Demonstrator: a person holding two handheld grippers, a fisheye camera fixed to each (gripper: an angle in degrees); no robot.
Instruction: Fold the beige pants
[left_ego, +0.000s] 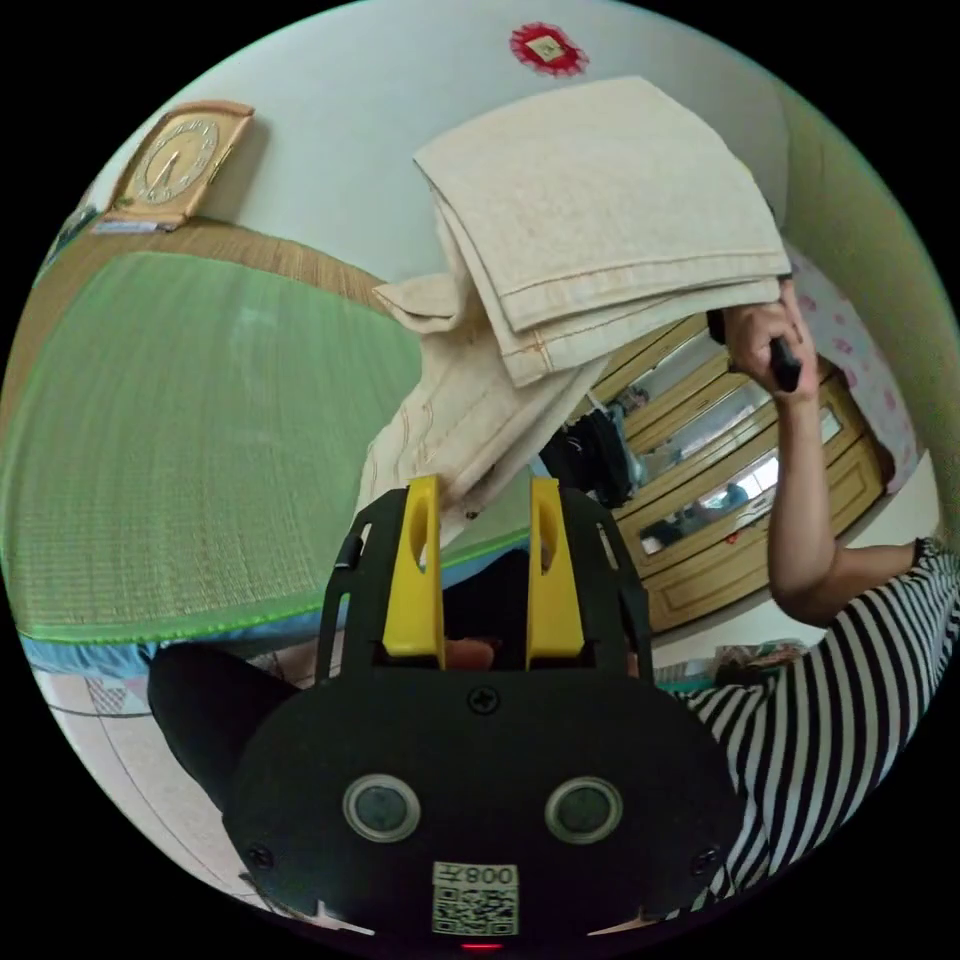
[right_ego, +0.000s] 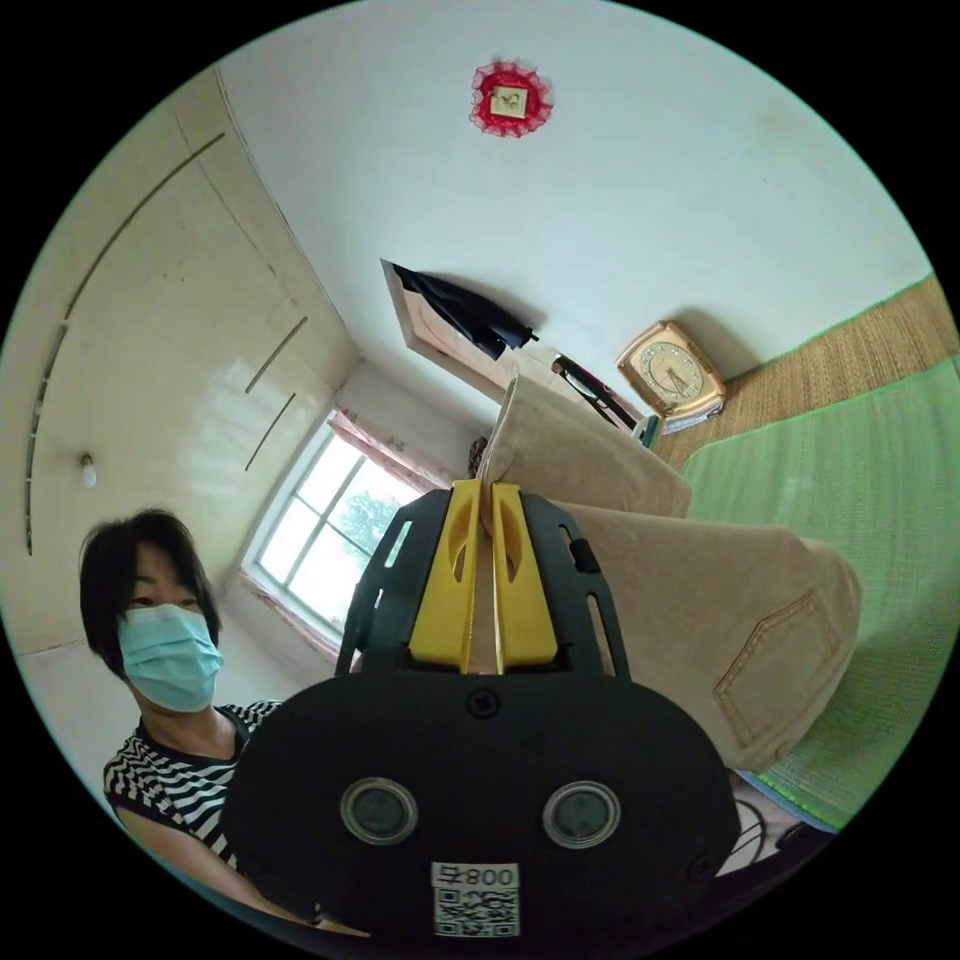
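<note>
Folded beige pants (left_ego: 600, 220) lifted above green mat (left_ego: 190, 440); right gripper (right_ego: 482, 500) clenched on cloth, left gripper (left_ego: 485, 500) released (no readable writing).

Through the left gripper view I see my left gripper (left_ego: 485, 500) with its yellow jaws apart under the hanging beige pants (left_ego: 560, 270), which a raised hand (left_ego: 765, 335) holds folded above the green mat (left_ego: 190, 440).
</note>
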